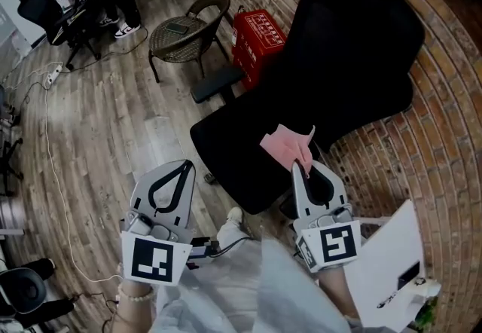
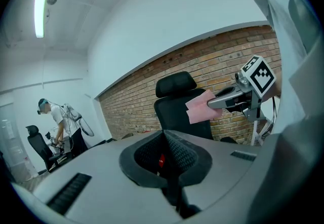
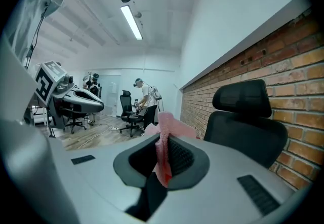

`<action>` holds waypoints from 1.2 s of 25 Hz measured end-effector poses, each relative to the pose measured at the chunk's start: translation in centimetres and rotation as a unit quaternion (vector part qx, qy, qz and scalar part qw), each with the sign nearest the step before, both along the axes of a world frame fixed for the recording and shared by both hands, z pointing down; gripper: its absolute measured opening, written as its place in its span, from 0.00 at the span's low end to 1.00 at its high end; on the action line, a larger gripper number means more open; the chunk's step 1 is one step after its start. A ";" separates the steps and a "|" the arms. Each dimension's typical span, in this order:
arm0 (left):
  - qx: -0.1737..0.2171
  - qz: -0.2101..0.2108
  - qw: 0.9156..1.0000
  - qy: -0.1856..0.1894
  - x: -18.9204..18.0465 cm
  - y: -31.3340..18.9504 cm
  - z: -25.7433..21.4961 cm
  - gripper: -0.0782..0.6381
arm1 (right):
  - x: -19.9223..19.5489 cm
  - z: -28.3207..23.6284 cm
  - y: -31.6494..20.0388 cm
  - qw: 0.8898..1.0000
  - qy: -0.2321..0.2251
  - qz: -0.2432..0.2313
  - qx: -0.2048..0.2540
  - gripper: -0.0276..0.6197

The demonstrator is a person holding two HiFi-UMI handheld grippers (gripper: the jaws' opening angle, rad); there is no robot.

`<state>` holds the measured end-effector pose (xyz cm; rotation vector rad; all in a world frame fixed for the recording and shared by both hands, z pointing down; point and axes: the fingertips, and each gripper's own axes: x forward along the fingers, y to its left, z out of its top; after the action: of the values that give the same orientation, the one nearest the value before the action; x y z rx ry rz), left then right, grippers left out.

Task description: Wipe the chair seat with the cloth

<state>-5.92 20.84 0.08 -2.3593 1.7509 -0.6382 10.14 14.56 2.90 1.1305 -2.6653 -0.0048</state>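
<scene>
At centre frame the right claw [image 1: 300,167] is pinching the soft pink cloth [image 1: 285,145] over the black padded chair seat [image 1: 237,154], probably needing lowering before wiping, while the left claw [image 1: 184,166] is idling closed, empty.

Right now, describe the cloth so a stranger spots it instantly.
Against the brick wall stands a big black chair. Above its seat, the right gripper pinches the cloth: small, crumpled, and the only pink thing against the black upholstery.
</scene>
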 end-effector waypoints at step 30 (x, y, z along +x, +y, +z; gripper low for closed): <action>-0.014 0.002 1.000 0.003 -3.9 -17.1 4.8 0.13 | -3.4 8.5 -12.8 0.996 0.012 -0.017 -0.085 0.13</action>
<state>-9.83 3.75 4.92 -2.3832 1.7514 -0.6603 6.78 1.72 11.41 1.0252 -2.6053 0.1982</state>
